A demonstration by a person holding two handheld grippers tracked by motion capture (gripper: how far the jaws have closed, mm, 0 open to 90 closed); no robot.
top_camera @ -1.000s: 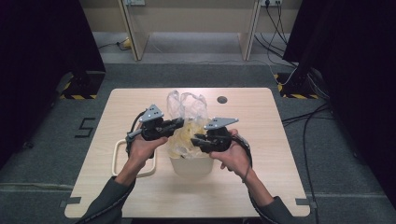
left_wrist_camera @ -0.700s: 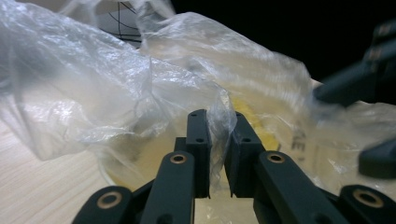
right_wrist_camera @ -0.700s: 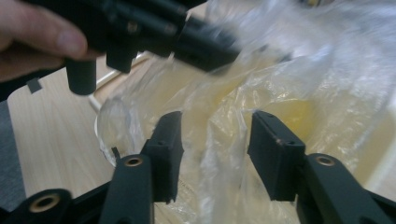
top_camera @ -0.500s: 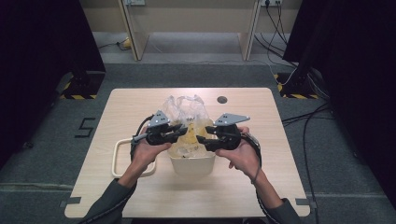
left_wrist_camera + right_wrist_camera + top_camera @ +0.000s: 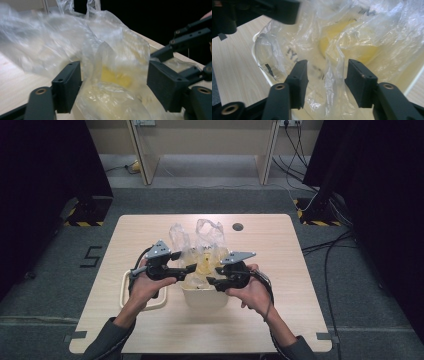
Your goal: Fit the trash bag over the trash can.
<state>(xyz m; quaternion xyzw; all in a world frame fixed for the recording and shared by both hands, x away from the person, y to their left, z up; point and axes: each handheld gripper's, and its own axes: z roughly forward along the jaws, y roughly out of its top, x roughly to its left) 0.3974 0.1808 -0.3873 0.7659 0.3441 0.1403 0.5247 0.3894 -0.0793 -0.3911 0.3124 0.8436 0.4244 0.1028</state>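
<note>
Both hand-held grippers, left [image 5: 192,268] and right [image 5: 211,281], gape around the plastic bag [image 5: 200,245].

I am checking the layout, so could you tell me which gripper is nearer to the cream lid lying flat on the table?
Left. The left gripper hangs just right of the lid; the right gripper sits over the tub, farther off.

A light wooden table [image 5: 280,265] stands on grey carpet [image 5: 350,320], with a small dark round hole [image 5: 238,226] near its far edge and a "5" [image 5: 91,256] marked on the floor just left of it. Beyond the table a pale wooden desk frame [image 5: 205,150] lines the far wall, and black cables [image 5: 330,240] trail across the carpet to the table's right. Dark curtains [image 5: 45,180] hang on both sides of the table, with yellow-and-black striped bases [image 5: 85,222] at their feet.
</note>
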